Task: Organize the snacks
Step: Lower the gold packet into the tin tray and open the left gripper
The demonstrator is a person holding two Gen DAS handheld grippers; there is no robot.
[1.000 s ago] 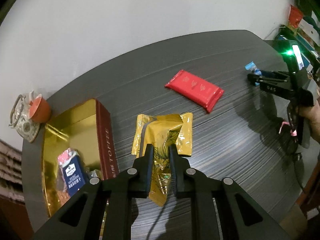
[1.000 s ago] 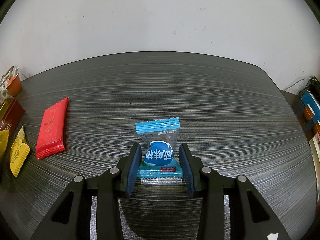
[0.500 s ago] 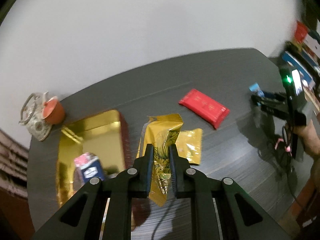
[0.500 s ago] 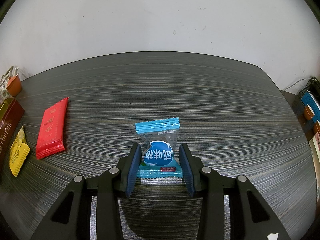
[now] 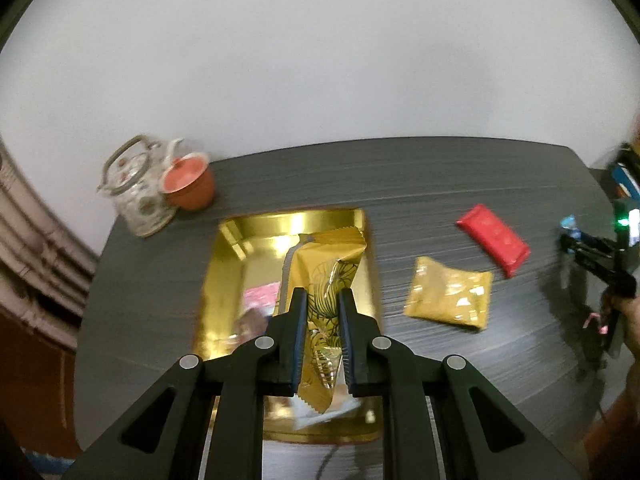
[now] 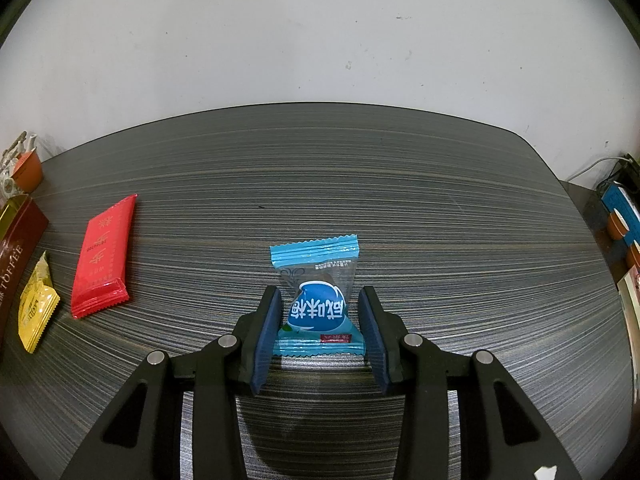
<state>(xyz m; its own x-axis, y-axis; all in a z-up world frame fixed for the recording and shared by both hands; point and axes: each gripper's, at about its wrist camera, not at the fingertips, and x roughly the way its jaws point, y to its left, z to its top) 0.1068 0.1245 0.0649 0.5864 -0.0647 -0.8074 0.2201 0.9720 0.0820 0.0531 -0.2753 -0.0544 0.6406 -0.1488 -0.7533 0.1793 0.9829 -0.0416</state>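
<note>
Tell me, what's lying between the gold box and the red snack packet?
A gold packet lies flat between the gold box and the red packet, seen in the left wrist view.

A glossy gold foil wrapper (image 5: 326, 280) is seen above a mirror-shiny gold tin (image 5: 224, 280); the table (image 6: 400, 208) is matt, streaked wood-grain.

box side (image 6: 11, 264): "TOFFEE" | blue candy wrapper (image 6: 316, 308): Chinese characters, printed upside down

Motion blur smears the left wrist view; glare flares off the gold tin (image 5: 256, 240); fisheye edges curve, corners black.
</note>
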